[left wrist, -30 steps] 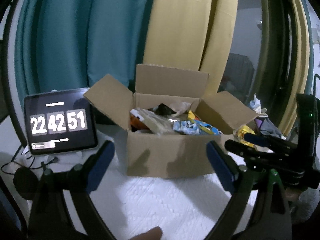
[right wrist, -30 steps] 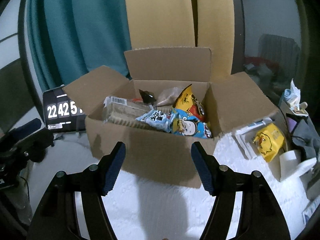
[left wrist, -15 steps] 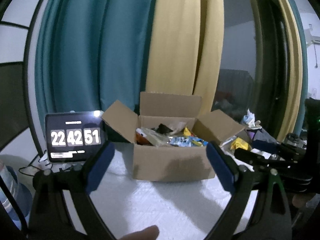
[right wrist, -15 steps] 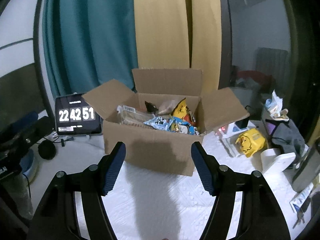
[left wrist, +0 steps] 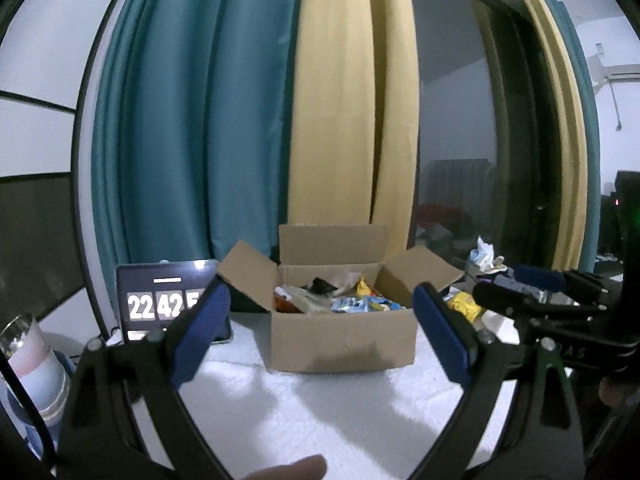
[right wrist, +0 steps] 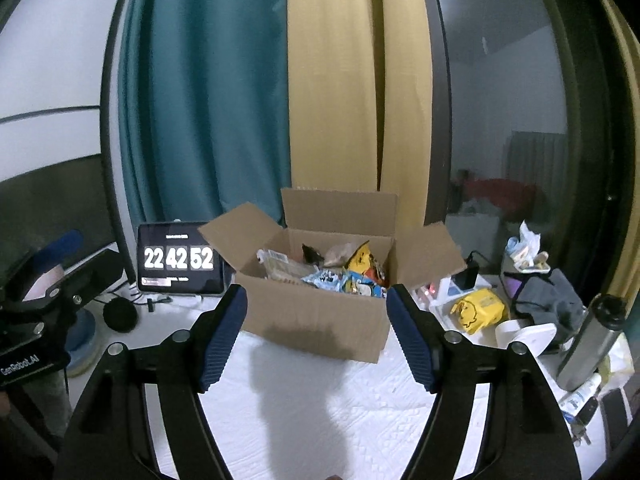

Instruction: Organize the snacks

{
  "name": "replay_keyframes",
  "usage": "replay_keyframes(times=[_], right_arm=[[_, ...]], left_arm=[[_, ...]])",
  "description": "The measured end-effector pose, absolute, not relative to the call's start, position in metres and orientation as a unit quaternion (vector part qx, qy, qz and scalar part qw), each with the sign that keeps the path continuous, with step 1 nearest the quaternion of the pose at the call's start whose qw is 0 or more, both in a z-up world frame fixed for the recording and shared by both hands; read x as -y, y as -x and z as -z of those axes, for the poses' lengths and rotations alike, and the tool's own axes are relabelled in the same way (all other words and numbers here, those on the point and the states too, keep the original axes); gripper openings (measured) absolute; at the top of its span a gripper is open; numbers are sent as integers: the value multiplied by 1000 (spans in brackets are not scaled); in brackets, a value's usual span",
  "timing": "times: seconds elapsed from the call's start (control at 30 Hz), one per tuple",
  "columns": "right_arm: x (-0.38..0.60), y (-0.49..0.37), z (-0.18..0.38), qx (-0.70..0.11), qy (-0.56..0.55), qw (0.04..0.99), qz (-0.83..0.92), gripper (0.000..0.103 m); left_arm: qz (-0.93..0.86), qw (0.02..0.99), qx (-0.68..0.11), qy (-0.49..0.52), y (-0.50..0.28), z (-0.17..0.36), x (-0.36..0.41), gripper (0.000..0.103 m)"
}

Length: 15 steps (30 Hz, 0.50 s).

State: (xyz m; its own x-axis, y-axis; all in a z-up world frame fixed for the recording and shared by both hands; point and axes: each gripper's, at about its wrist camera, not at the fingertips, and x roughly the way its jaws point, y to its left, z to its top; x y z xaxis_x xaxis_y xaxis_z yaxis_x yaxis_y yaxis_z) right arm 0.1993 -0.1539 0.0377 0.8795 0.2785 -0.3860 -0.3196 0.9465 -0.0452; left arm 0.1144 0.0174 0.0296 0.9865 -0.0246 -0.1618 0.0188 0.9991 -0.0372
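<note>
The cardboard box [right wrist: 316, 316] sits open on the white cloth [right wrist: 304, 412], snack packets [right wrist: 348, 276] heaped inside it. Both grippers hang in front of the box, well apart from it: the left gripper [left wrist: 320, 338] spread wide and empty, the right gripper [right wrist: 316, 338] likewise, its jaws having just widened slightly. A clock tablet [right wrist: 178, 258] stands left of the box.

One open cardboard box [right wrist: 316, 316], one tablet clock [right wrist: 178, 259], two gripper tools, one steel flask [right wrist: 588, 344], one yellow packet [right wrist: 478, 310]
</note>
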Motion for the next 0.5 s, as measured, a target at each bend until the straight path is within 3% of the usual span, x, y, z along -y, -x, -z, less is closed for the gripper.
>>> replay_keyframes(times=[0.2, 0.33, 0.5], right_arm=[[155, -174, -50, -173, 57, 971, -153, 77], [156, -158, -60, -161, 60, 974, -146, 88], [158, -133, -72, -135, 61, 980, -131, 89]], left_arm=[[10, 997, -68, 21, -93, -40, -18, 95], [11, 998, -60, 19, -79, -44, -18, 95], [9, 998, -61, 12, -67, -48, -16, 95]])
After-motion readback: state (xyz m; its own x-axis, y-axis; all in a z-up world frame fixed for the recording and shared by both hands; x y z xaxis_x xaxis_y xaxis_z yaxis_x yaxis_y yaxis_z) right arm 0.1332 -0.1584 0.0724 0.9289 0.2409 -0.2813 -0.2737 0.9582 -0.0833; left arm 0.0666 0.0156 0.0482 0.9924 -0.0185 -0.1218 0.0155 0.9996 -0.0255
